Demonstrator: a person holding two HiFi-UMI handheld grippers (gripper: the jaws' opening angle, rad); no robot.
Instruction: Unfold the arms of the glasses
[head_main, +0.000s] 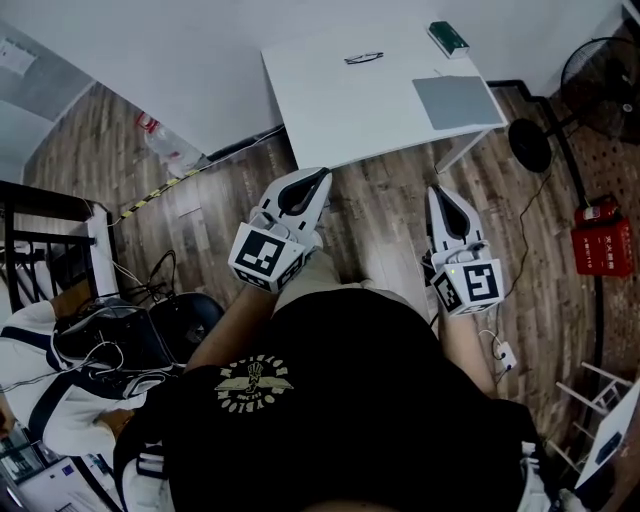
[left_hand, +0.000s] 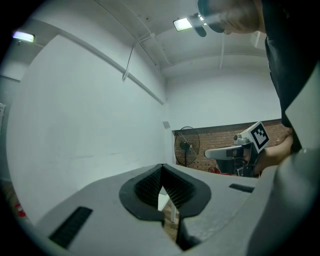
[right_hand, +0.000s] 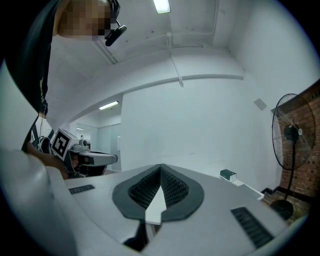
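**Head view, left to right.** Left gripper (head_main: 316, 180): jaws fully together with nothing between them, held over the wooden floor (head_main: 225, 195), short of the white table (head_main: 330, 115). Glasses (head_main: 363, 58): a thin dark frame lying flat near the table's far edge, apparently folded, well apart from both grippers. Right gripper (head_main: 438, 195): likewise closed and empty, about level with the left. Grey mat (head_main: 455, 101) and green box (head_main: 448, 38): lying to the right of the glasses.

**Likely hazards** — the task is not yet begun. Both pairs of jaws must part before the approach, or the closed tips will merely shove the light frame across the smooth top toward the far edge. A pinch landing on a lens rather than the rim could twist a hinge or spin the frame. So could pulling one arm without steadying the front.
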